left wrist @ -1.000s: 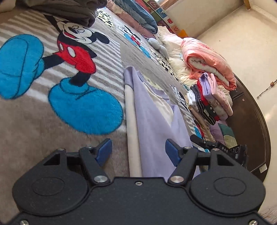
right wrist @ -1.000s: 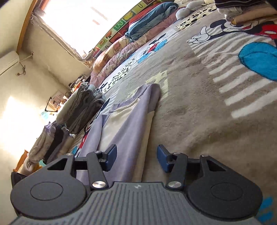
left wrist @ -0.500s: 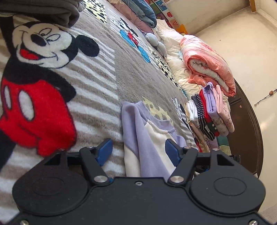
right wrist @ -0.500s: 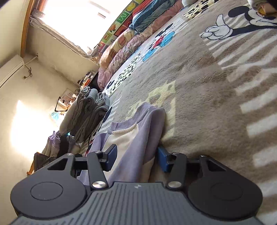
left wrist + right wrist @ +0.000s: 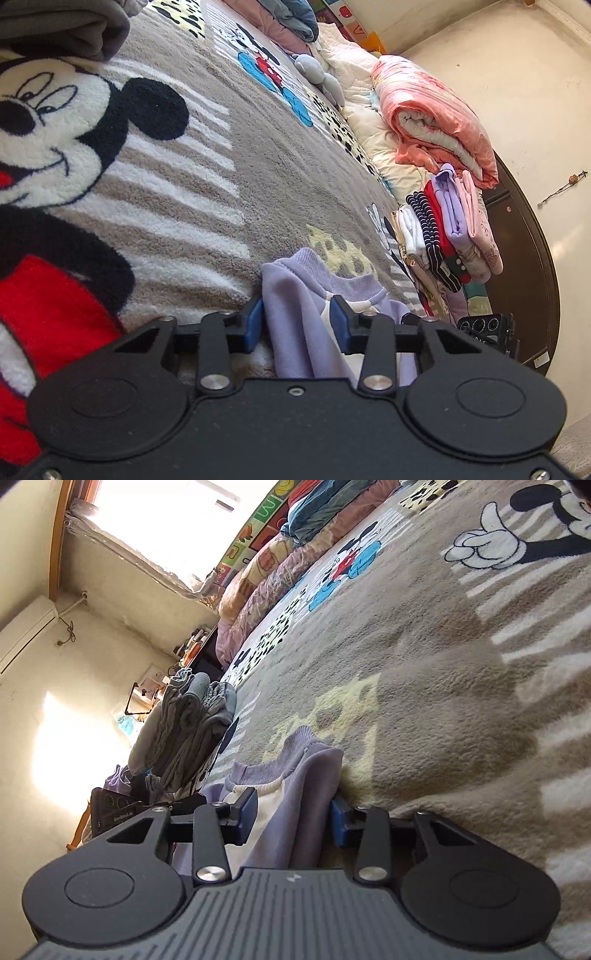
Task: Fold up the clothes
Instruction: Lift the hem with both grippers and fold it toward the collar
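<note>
A lilac and cream sweatshirt (image 5: pixel 295 295) lies on the Mickey Mouse blanket (image 5: pixel 207 192), its ribbed collar end towards me. My left gripper (image 5: pixel 297 326) has its blue pads either side of one shoulder of the sweatshirt, jaws still partly apart. In the right wrist view the same sweatshirt (image 5: pixel 306 786) sits between the pads of my right gripper (image 5: pixel 293 818), at the other shoulder, jaws also partly apart. The rest of the garment is hidden under both grippers.
A stack of folded clothes (image 5: pixel 450 236) and a rolled pink quilt (image 5: pixel 436 122) sit on the far side. A pile of grey folded clothes (image 5: pixel 188 723) lies beyond the sweatshirt. Pillows and quilts (image 5: pixel 295 554) line the wall. The blanket (image 5: pixel 443 686) stretches ahead.
Both grippers have slid forward along the sweatshirt to its collar end. Both pairs of jaws have narrowed around the shoulders.
</note>
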`<act>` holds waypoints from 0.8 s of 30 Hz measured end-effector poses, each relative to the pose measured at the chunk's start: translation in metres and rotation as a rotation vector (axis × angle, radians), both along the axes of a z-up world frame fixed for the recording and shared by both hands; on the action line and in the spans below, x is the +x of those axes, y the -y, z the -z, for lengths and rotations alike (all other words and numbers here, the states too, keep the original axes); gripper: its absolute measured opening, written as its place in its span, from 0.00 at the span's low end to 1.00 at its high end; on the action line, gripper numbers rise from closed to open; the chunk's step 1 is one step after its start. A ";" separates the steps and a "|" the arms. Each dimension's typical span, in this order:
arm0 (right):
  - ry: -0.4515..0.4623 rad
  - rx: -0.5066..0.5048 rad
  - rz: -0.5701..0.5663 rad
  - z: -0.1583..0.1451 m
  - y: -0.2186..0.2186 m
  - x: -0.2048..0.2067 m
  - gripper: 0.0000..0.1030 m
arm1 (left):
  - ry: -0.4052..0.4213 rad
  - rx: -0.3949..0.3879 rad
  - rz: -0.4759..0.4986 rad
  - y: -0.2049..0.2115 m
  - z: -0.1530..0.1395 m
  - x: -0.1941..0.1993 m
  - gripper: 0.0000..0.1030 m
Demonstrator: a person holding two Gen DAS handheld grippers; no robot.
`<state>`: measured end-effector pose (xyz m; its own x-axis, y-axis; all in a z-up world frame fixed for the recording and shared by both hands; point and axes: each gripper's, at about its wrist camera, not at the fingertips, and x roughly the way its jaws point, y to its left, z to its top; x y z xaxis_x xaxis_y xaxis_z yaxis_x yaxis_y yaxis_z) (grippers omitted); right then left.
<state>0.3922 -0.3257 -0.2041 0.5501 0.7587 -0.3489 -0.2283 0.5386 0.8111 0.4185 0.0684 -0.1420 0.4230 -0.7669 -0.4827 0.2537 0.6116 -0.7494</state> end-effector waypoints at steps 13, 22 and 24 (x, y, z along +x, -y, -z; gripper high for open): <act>0.009 -0.009 0.020 0.003 0.000 0.008 0.20 | 0.031 0.035 0.017 0.008 -0.009 0.007 0.12; 0.234 -0.048 0.030 -0.044 -0.004 -0.029 0.14 | 0.261 0.055 0.038 0.015 -0.069 -0.043 0.10; 0.286 -0.053 0.025 -0.058 -0.004 -0.043 0.13 | 0.299 0.061 0.041 0.015 -0.082 -0.057 0.10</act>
<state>0.3489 -0.3216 -0.1465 0.6500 0.7287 -0.2158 -0.4301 0.5868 0.6861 0.3610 0.0532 -0.0595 0.5225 -0.7598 -0.3869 0.4832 0.6377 -0.5999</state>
